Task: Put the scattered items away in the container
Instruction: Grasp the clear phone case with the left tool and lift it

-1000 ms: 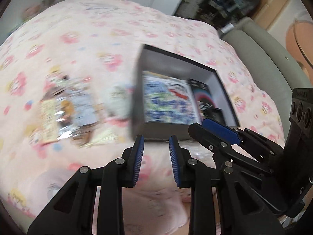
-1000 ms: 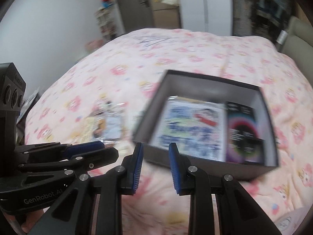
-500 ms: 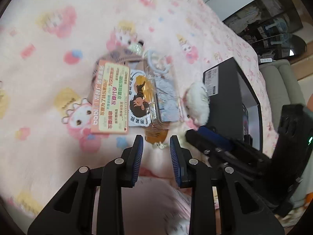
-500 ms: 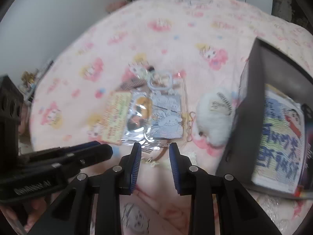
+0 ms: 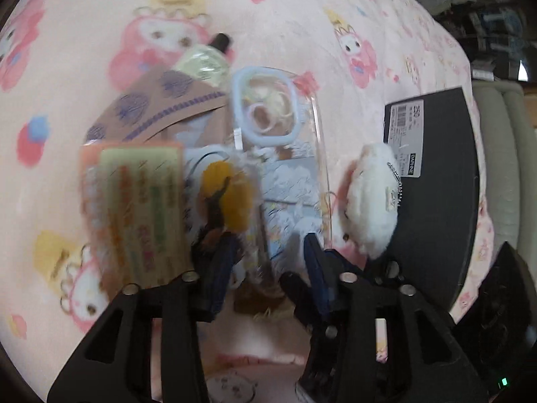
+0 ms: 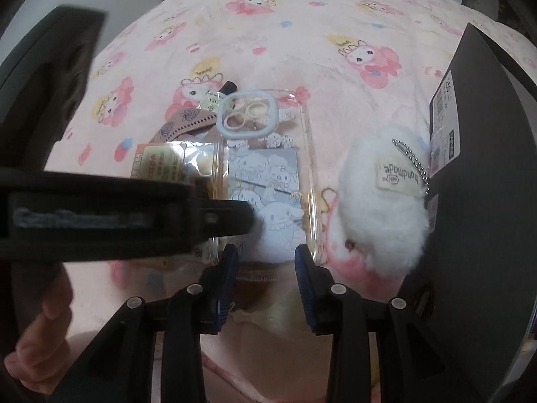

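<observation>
Blue-padded jaws of the right gripper (image 6: 265,268) are opening, pads apart and pressing on nothing, poised at the near end of a clear phone case (image 6: 268,174) printed with cartoon characters. The left gripper (image 5: 268,262) is closing with a narrow gap over the same pile, beside a foil packet with an orange label (image 5: 141,208). A white plush charm (image 6: 379,201) lies against the black box (image 6: 486,184), all on a pink cartoon blanket (image 6: 302,33).
</observation>
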Demonstrator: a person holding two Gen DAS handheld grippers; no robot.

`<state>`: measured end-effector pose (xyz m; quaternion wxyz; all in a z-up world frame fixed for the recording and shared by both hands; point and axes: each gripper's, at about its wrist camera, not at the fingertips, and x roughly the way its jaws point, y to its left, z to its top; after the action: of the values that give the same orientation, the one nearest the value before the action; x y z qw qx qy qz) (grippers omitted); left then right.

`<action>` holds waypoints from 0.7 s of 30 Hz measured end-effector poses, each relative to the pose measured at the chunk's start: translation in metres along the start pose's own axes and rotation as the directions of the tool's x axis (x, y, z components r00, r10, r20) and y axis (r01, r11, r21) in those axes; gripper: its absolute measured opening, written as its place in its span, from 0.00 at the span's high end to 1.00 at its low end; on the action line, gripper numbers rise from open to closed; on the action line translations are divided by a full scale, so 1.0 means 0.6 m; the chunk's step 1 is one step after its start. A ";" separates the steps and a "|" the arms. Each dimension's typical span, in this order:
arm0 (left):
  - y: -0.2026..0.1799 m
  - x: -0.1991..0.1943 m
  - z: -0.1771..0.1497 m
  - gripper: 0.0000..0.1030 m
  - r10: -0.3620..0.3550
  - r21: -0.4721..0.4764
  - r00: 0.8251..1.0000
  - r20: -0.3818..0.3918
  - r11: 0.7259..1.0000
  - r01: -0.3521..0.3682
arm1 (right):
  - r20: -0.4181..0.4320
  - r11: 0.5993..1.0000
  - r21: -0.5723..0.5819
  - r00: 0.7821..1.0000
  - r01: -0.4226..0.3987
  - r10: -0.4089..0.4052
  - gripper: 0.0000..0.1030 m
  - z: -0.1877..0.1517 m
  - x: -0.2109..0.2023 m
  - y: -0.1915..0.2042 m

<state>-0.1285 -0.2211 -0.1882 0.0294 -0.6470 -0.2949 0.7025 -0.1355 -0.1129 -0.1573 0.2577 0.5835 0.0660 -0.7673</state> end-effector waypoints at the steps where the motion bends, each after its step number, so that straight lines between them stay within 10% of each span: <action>1: -0.007 0.005 0.002 0.79 0.026 0.010 1.000 -0.001 1.000 -0.026 | 0.002 1.000 0.006 1.000 -0.008 0.008 0.70 0.002 0.000 -0.002; 13: 0.049 -0.058 -0.050 0.88 -0.074 -0.025 0.995 0.064 0.997 0.075 | 0.051 0.997 0.033 0.997 -0.065 0.063 0.69 -0.005 -0.051 -0.011; 21: 0.100 -0.072 -0.079 0.81 -0.109 -0.013 0.993 0.043 0.994 0.110 | -0.010 0.998 0.022 0.998 -0.061 0.062 0.52 0.002 -0.016 0.002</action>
<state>-0.0573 -0.2708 -0.1764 0.0568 -0.6150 -0.3358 0.7112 -0.1345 -0.1112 -0.1480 0.2747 0.5920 0.0412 -0.7566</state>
